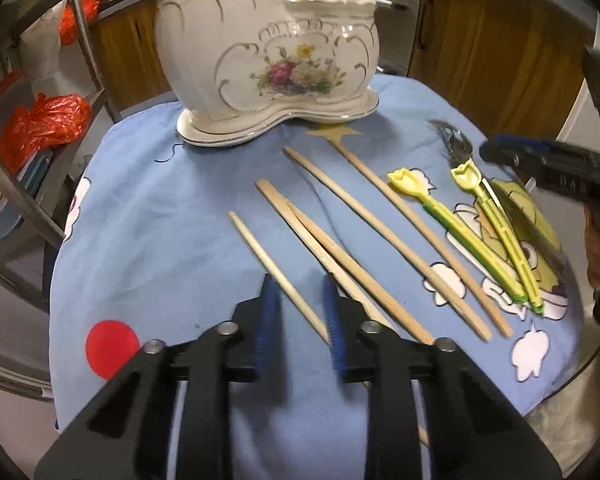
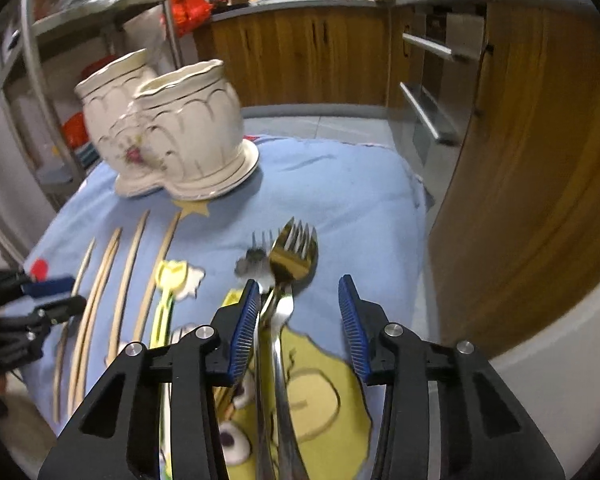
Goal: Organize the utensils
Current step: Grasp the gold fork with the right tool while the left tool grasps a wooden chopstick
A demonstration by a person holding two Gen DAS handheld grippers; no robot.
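Observation:
A white two-cup ceramic holder (image 1: 268, 60) with painted flowers stands at the back of the blue cloth; it also shows in the right wrist view (image 2: 180, 136). Several wooden chopsticks (image 1: 340, 240) lie in front of it, with two yellow-green plastic picks (image 1: 468, 232) to their right. My left gripper (image 1: 300, 292) is open, its jaws straddling the near end of the leftmost chopstick (image 1: 276, 272). My right gripper (image 2: 300, 300) is open over two metal forks (image 2: 292, 256), which lie between its jaws close to the left pad (image 2: 246, 320). The right gripper also shows in the left wrist view (image 1: 540, 160).
The table is small, covered by a blue cartoon cloth (image 1: 160, 220). A metal shelf rack with orange bags (image 1: 44, 124) stands to the left. Wooden cabinets (image 2: 540, 160) and an oven with drawers (image 2: 432, 92) stand behind and to the right.

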